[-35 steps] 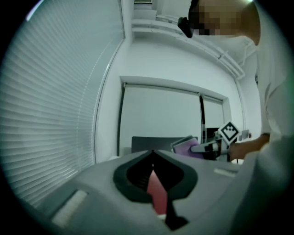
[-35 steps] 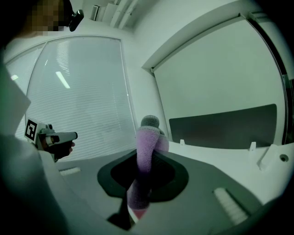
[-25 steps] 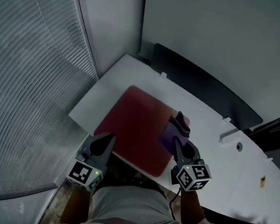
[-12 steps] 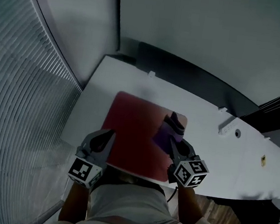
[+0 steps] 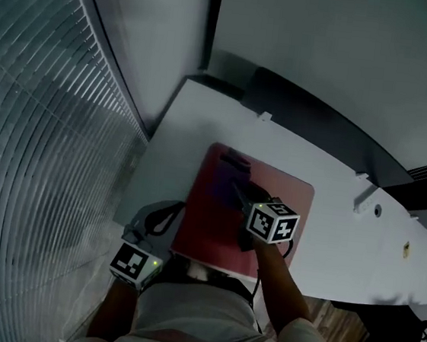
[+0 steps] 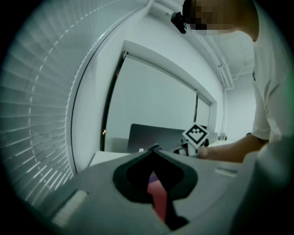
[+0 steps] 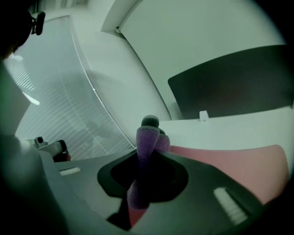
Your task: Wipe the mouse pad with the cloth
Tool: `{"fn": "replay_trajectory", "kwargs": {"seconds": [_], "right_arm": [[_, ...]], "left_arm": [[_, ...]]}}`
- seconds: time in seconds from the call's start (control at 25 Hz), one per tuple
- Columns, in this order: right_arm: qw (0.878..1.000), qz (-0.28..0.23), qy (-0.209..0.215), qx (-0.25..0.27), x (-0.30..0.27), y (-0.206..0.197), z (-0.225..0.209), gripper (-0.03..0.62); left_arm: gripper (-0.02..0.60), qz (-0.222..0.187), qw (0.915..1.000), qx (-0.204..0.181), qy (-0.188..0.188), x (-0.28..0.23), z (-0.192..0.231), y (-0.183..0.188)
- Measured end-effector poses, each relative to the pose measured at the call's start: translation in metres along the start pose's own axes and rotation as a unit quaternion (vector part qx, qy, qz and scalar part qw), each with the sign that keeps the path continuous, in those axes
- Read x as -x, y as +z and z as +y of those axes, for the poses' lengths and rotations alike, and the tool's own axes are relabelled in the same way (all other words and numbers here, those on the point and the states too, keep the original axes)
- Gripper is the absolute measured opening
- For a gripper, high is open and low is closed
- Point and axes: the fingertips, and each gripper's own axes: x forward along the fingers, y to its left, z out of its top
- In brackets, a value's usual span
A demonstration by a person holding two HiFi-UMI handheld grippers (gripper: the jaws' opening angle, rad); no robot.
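A red mouse pad (image 5: pixel 206 219) lies on the white desk (image 5: pixel 336 242) close to its near edge. My right gripper (image 5: pixel 239 181) reaches over the pad's far left part, shut on a purple cloth (image 5: pixel 234 166) that rests on the pad. In the right gripper view the cloth (image 7: pixel 146 147) stands folded between the jaws, with the pad (image 7: pixel 239 165) spreading to the right. My left gripper (image 5: pixel 176 211) sits at the pad's near left edge, shut and holding nothing. In the left gripper view its jaws (image 6: pixel 155 148) meet at the tips, and a strip of the pad (image 6: pixel 159 196) shows below them.
A dark panel (image 5: pixel 319 117) stands along the desk's back edge. Window blinds (image 5: pixel 44 109) curve down the left side. A small white fitting (image 5: pixel 364 197) and a hole (image 5: pixel 378 211) sit on the desk to the right of the pad.
My right gripper has carried the cloth from the pad's right side across to its far left part. The left gripper stays at the near left edge.
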Motion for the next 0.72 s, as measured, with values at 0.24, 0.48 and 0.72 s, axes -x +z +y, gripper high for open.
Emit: {"fn": "replay_trajectory", "kwargs": {"seconds": [0.24,0.48,0.72], "right_arm": [[0.997,0.063,0.002,-0.048,-0.095,-0.019,-0.014,0.054],[0.992,0.103,-0.042,-0.063,-0.118,-0.039,-0.048,0.054],[0.989,0.099,-0.081,-0.072,-0.09,-0.049,-0.09,0.054]], "left_arm": [[0.003,0.009,0.9999,0.006,0.002,0.006,0.021,-0.008],[0.003,0.021,0.9997,0.014,0.004,0.007,0.024,-0.009],[0.003,0.019,0.9998,0.003,-0.007,-0.008,0.005,-0.012]]}}
